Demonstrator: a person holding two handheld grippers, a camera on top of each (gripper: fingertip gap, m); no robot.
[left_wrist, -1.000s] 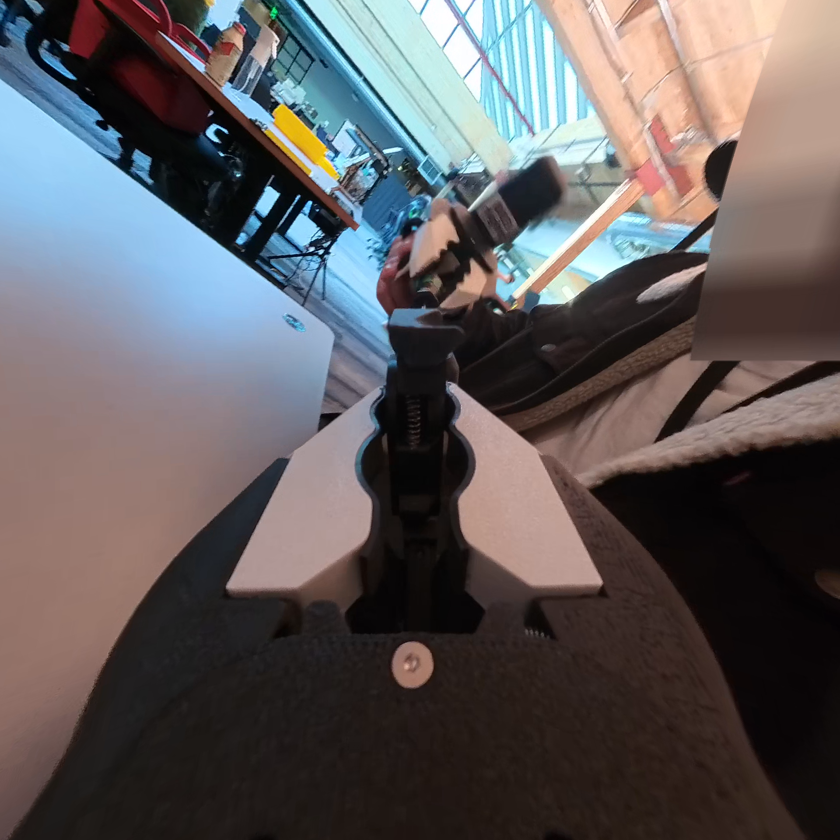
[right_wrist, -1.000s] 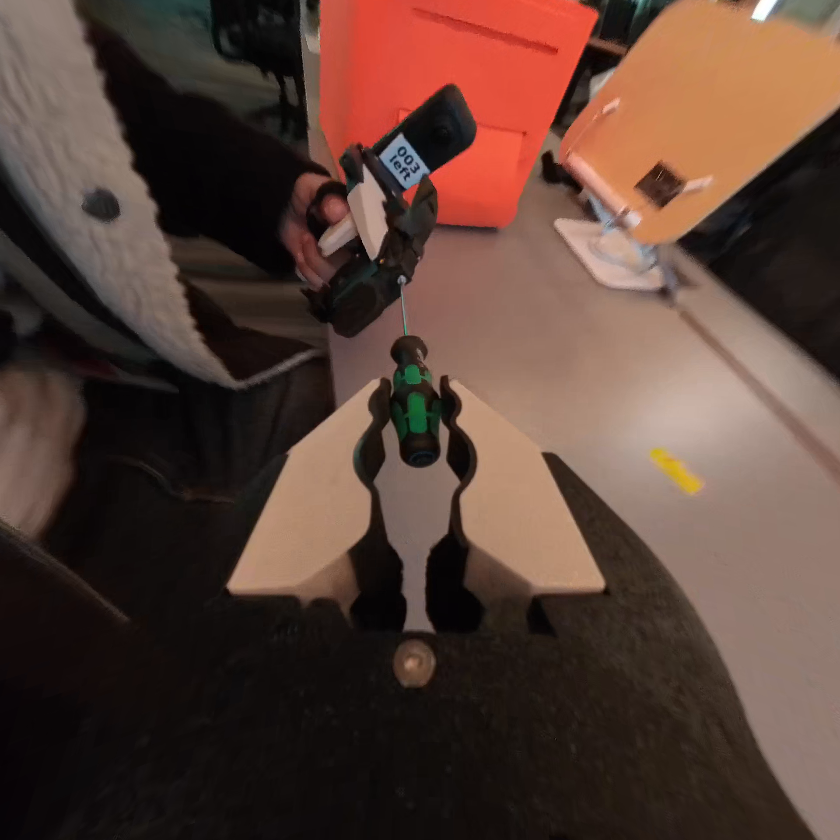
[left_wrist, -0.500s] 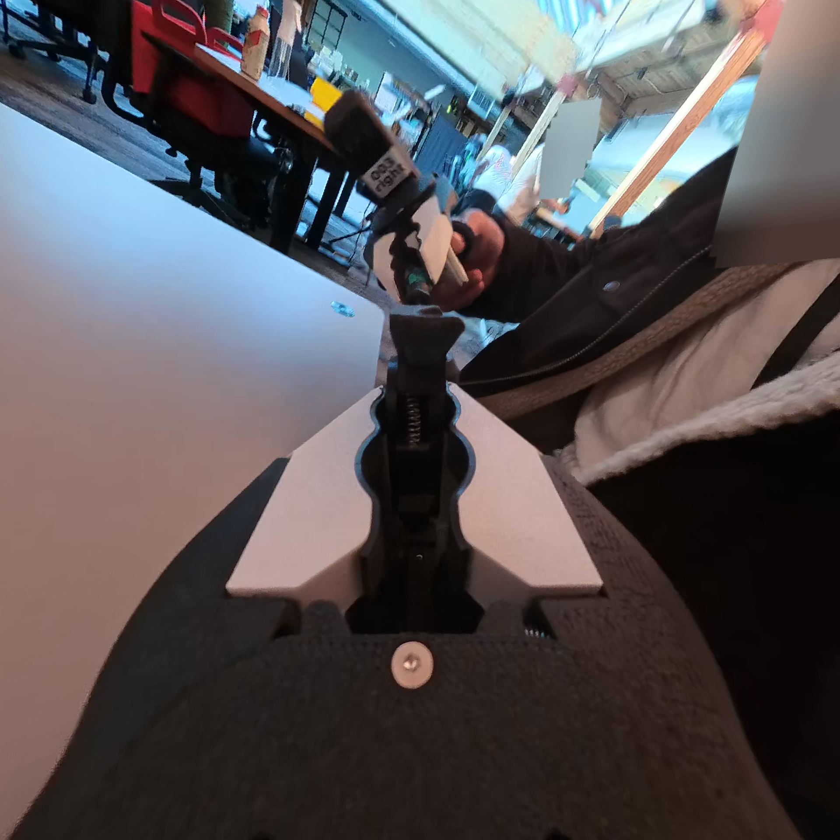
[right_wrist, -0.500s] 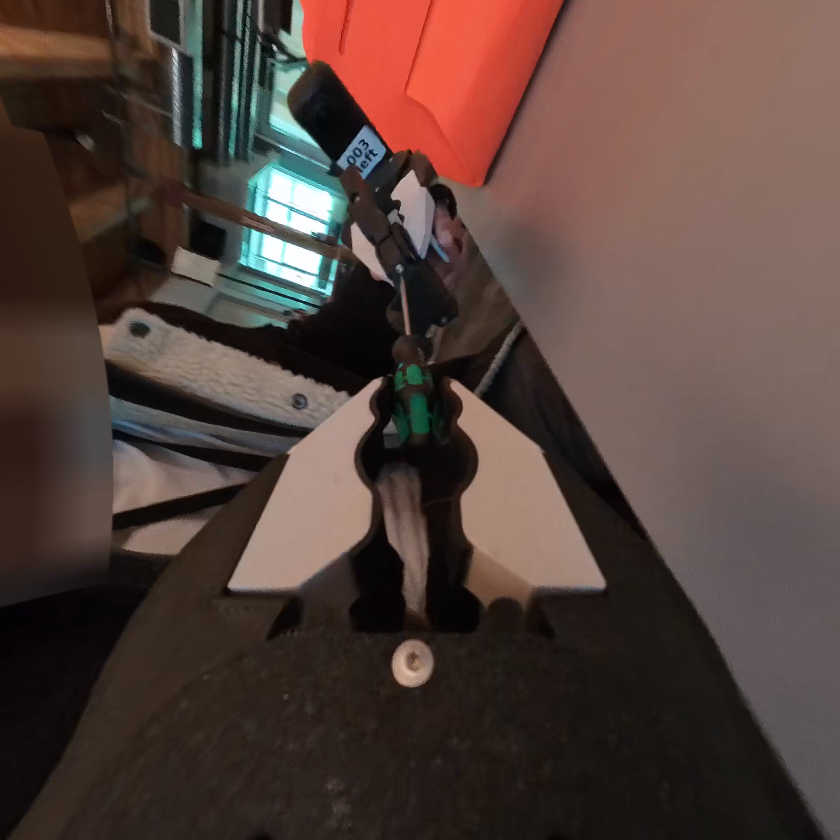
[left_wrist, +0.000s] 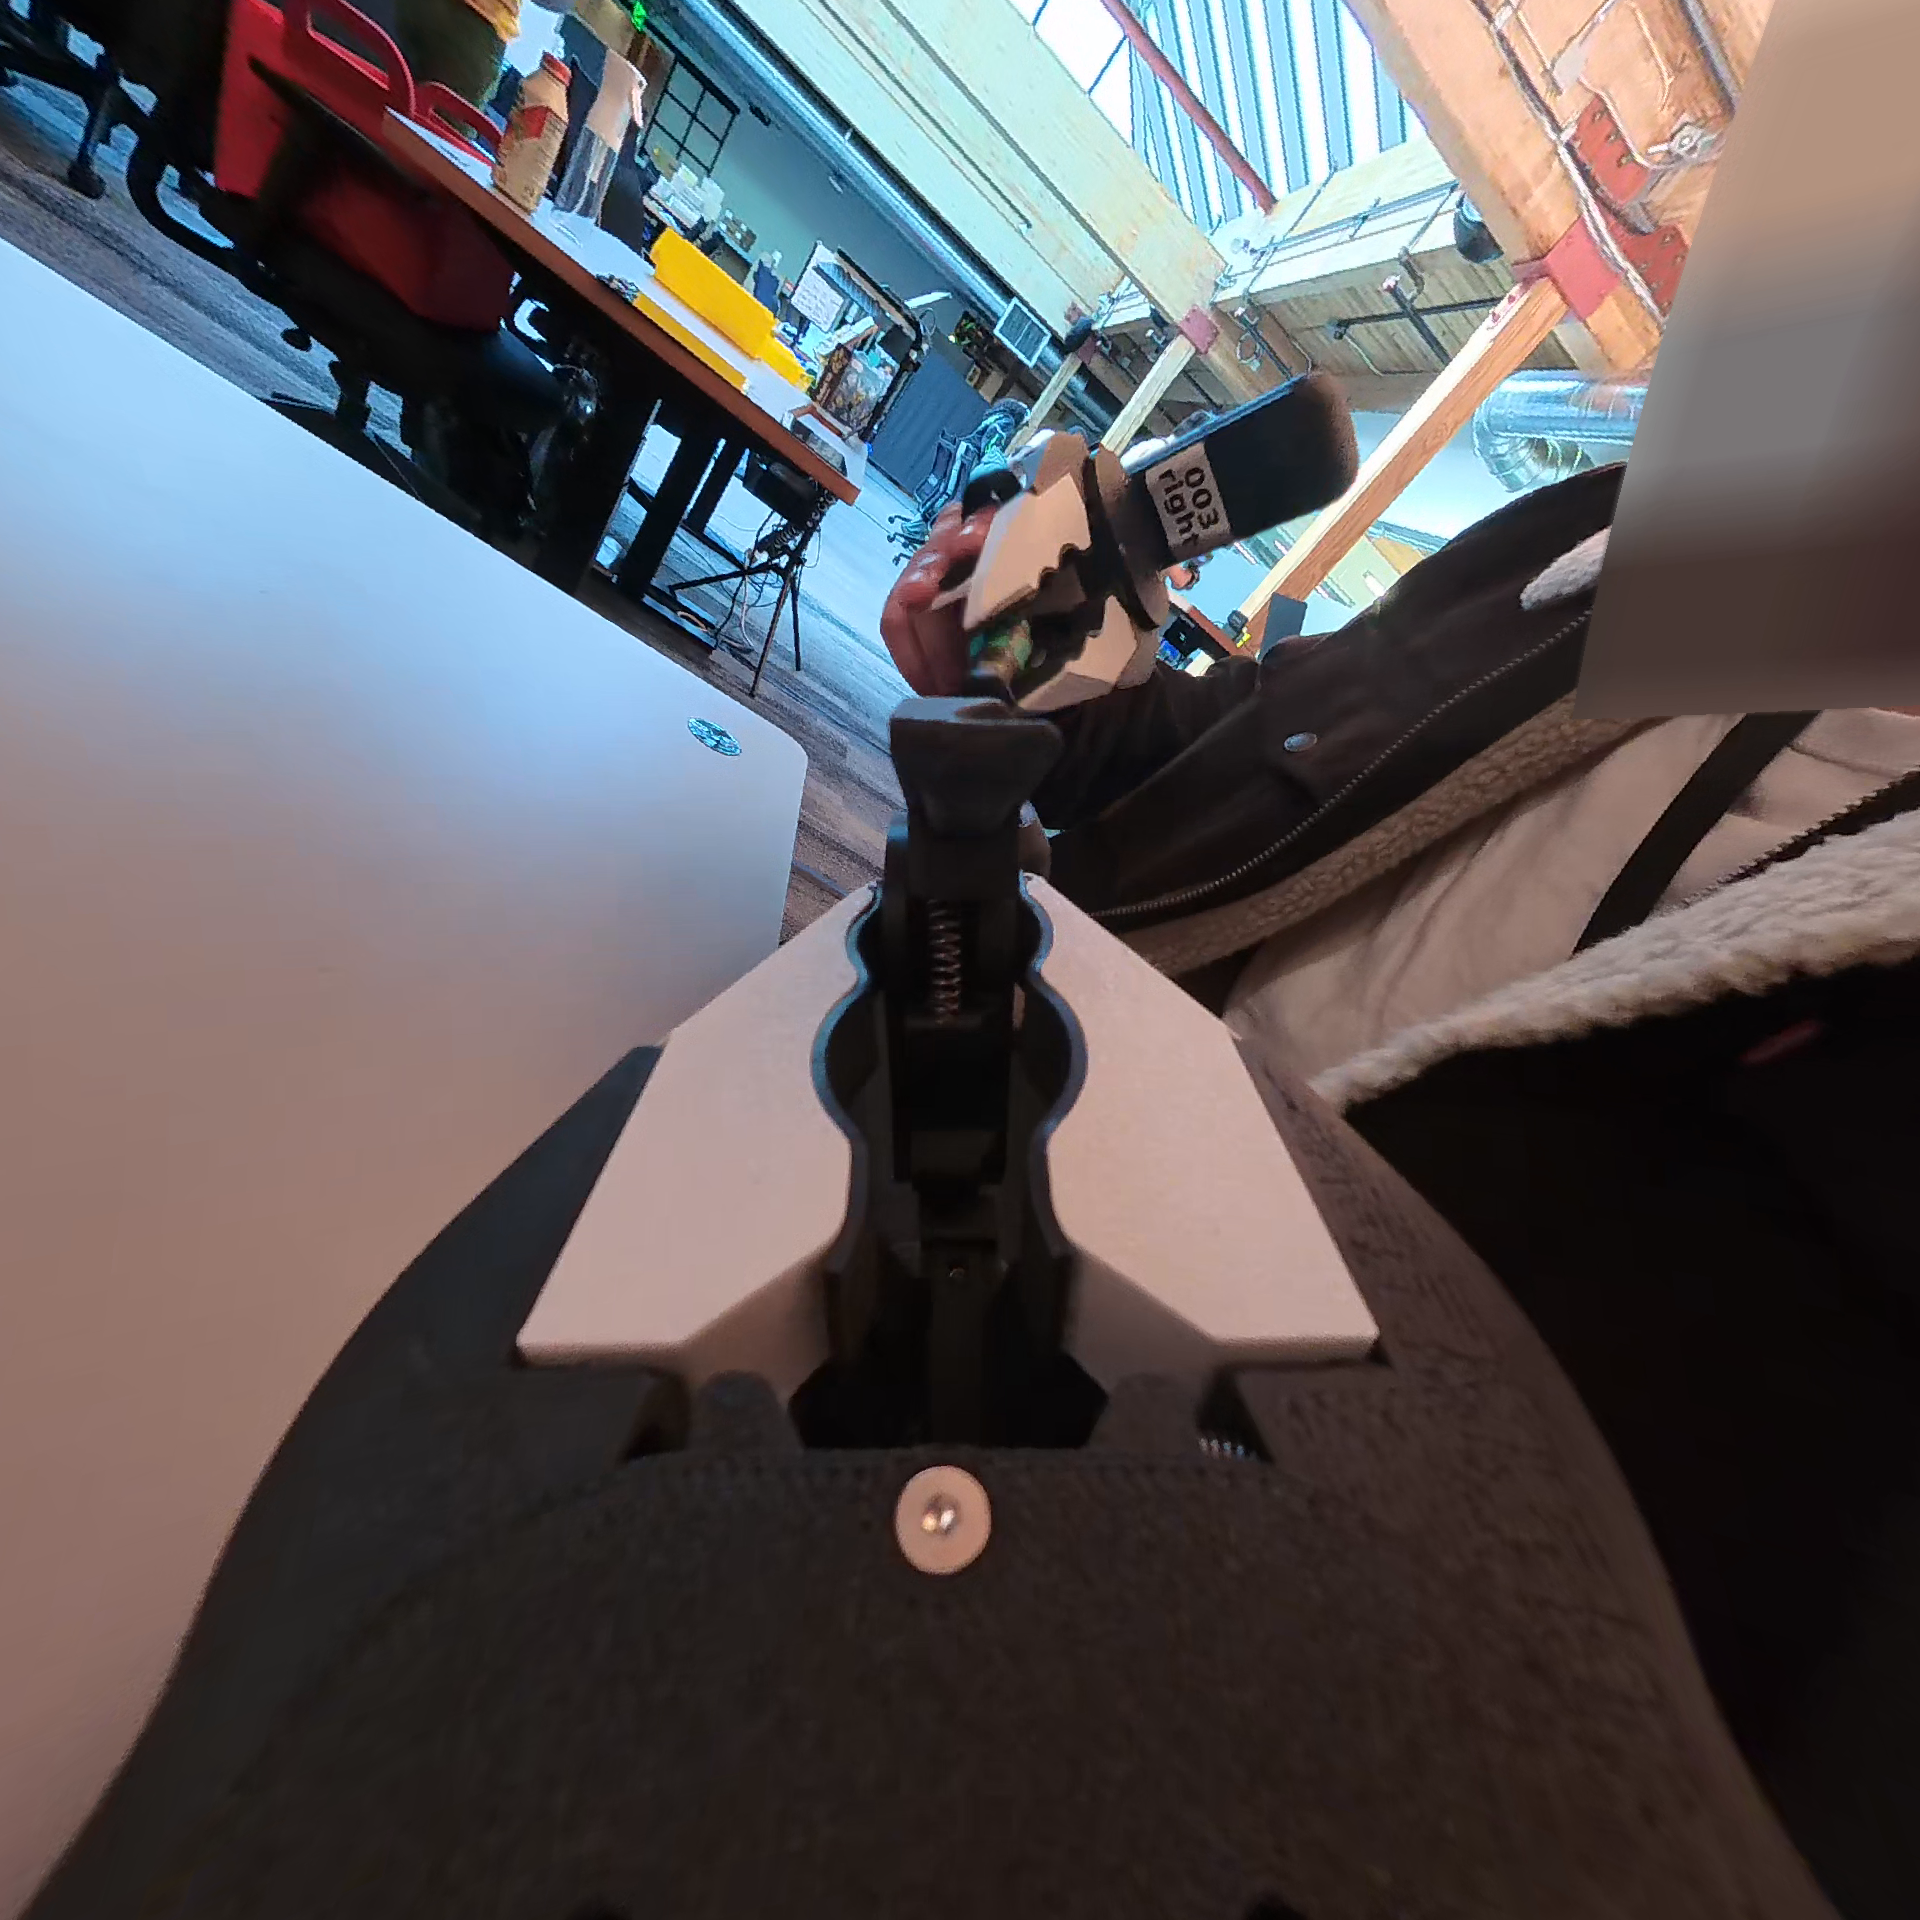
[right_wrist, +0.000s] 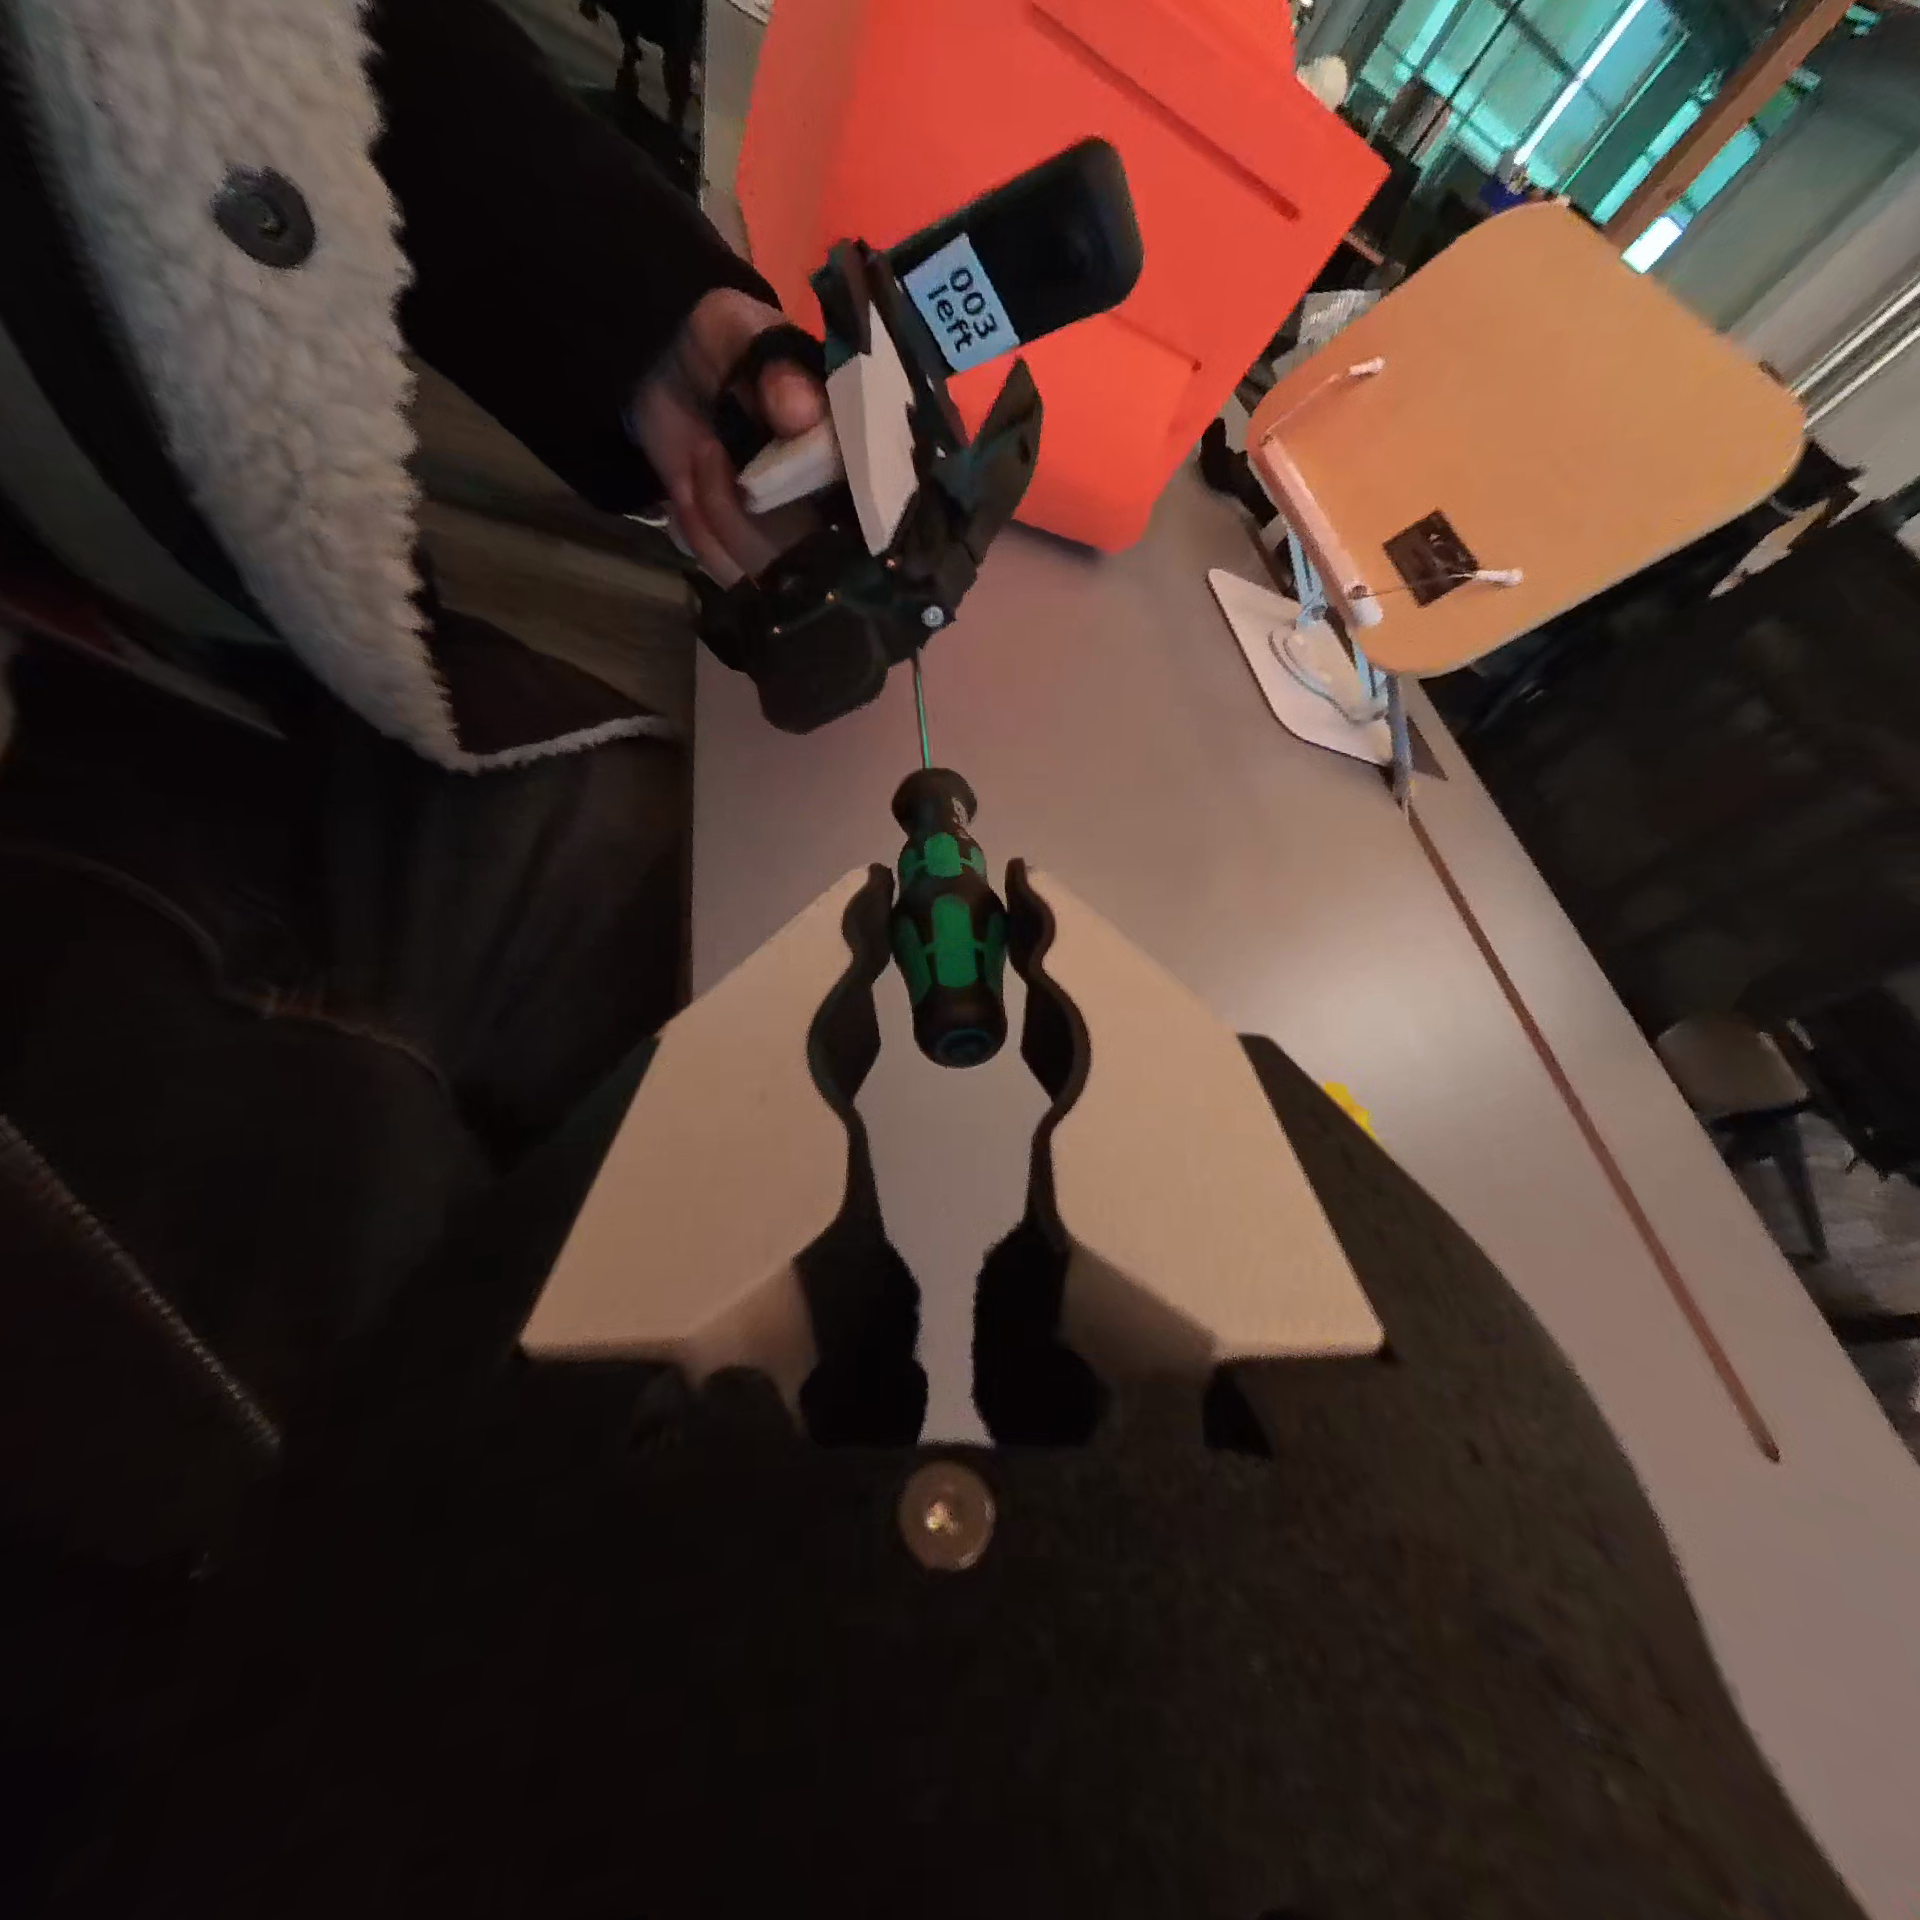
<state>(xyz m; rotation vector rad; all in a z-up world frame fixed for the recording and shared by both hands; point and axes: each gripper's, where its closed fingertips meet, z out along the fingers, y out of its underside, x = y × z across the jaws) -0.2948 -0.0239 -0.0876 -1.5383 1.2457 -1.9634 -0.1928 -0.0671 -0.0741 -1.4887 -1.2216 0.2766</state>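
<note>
In the left wrist view, my left gripper (left_wrist: 951, 904) is shut on a black mechanical part (left_wrist: 961, 831) with a bare coil spring, which sticks out past the fingertips. My right gripper (right_wrist: 948, 883) is shut on the handle of a green and black screwdriver (right_wrist: 945, 935). The screwdriver's thin shaft (right_wrist: 918, 717) runs forward to the black part (right_wrist: 831, 634), which the left gripper (right_wrist: 883, 447) holds above the table edge. In the left wrist view the right gripper (left_wrist: 1049, 592) and the screwdriver (left_wrist: 997, 649) meet the top of the part.
A person in a fleece-lined jacket (right_wrist: 260, 343) holds both grippers close to the body. A white table (left_wrist: 312, 831) lies to the left. On the grey table (right_wrist: 1195, 935) stand an orange box (right_wrist: 1039, 260) and a tan panel on a white stand (right_wrist: 1538, 436). Some 12 cm of space lies between my two pairs of fingers.
The right gripper rolled sideways with the screwdriver half a second ago and has rolled back to about its earlier attitude. The screwdriver tip stayed at the black part. Both grips are unchanged.
</note>
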